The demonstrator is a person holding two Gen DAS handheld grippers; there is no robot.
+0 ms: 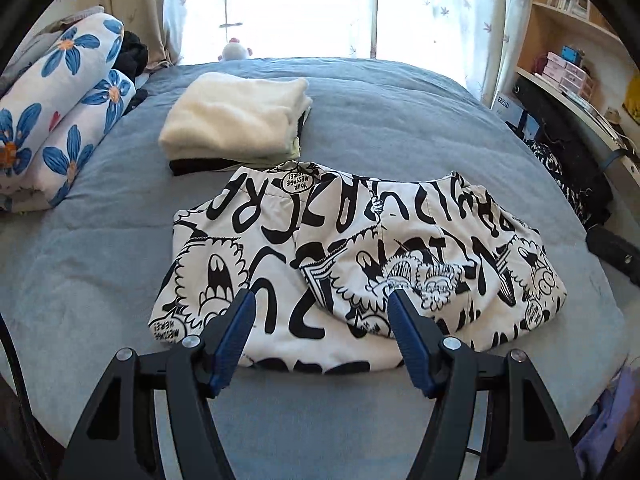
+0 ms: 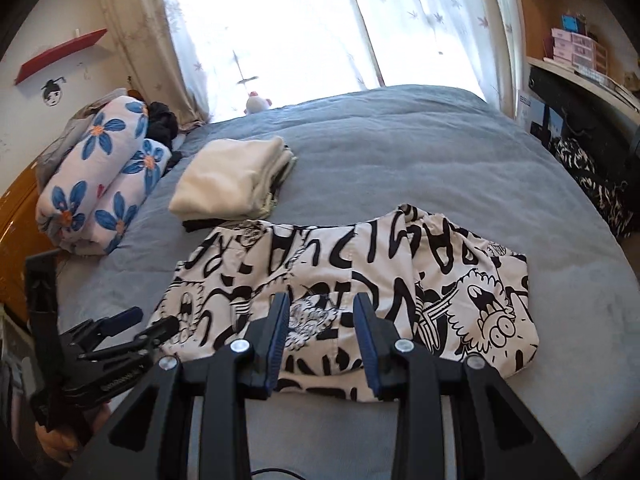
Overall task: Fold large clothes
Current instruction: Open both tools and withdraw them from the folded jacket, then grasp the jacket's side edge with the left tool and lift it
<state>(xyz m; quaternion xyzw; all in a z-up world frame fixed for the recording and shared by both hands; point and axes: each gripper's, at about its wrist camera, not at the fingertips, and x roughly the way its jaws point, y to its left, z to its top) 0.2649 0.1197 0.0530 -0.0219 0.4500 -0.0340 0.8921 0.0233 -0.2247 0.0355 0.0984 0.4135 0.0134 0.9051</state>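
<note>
A white garment with black cartoon print lies folded into a compact rectangle on the blue-grey bed cover. My left gripper hovers above its near edge, jaws wide open, with nothing between the blue pads. In the right wrist view my right gripper also hangs over the garment's near edge, open with a narrower gap and holding nothing. The left gripper shows there too, at the lower left beside the garment's left corner, held in a person's hand.
A stack of folded clothes with a cream piece on top sits just beyond the garment. A rolled floral quilt lies at the left. Shelves and a desk, another printed cloth and a black object border the right.
</note>
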